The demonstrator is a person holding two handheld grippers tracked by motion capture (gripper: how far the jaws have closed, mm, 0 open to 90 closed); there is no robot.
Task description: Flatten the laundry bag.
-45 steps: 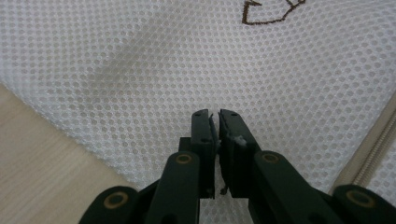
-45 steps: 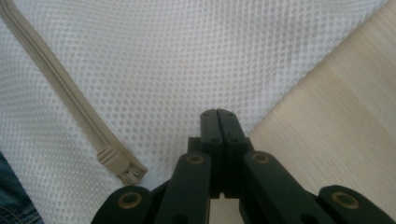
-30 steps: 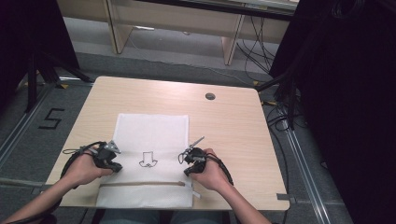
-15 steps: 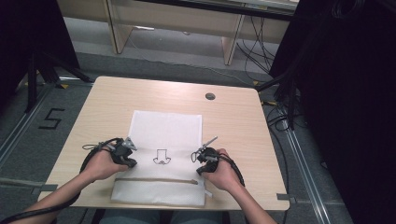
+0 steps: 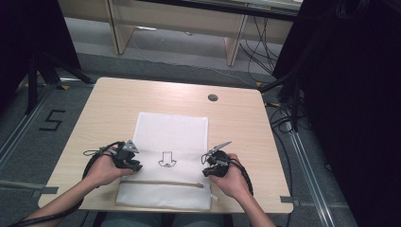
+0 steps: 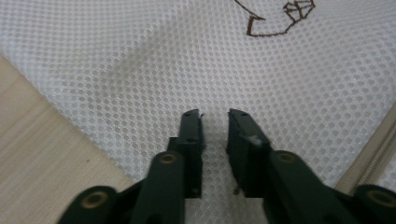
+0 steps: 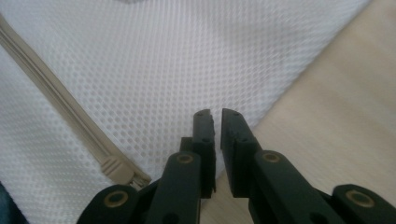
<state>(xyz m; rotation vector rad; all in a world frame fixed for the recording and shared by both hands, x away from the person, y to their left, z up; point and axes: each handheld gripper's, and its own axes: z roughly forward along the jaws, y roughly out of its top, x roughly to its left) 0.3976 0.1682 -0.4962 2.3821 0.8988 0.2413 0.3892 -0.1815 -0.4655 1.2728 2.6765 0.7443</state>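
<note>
over the near part of the white mesh laundry bag (image 5: 171, 137), left gripper (image 6: 215, 122) and right gripper (image 7: 217, 119) have just been opening, jaws slightly apart, empty.

Pale wooden table (image 5: 118, 101) with round dark grommet hole (image 5: 213, 97), grey carpet floor (image 5: 28, 142) marked black "5" (image 5: 52, 121), tangled black cables (image 5: 283, 118) at right

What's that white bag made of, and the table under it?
The white bag looks like a synthetic mesh fabric, matte: the left gripper view shows a regular grid of tiny holes. Its zipper seems beige plastic or woven tape. The table looks like light wood laminate, smooth, with a faint grain; solid wood can't be ruled out.
</note>
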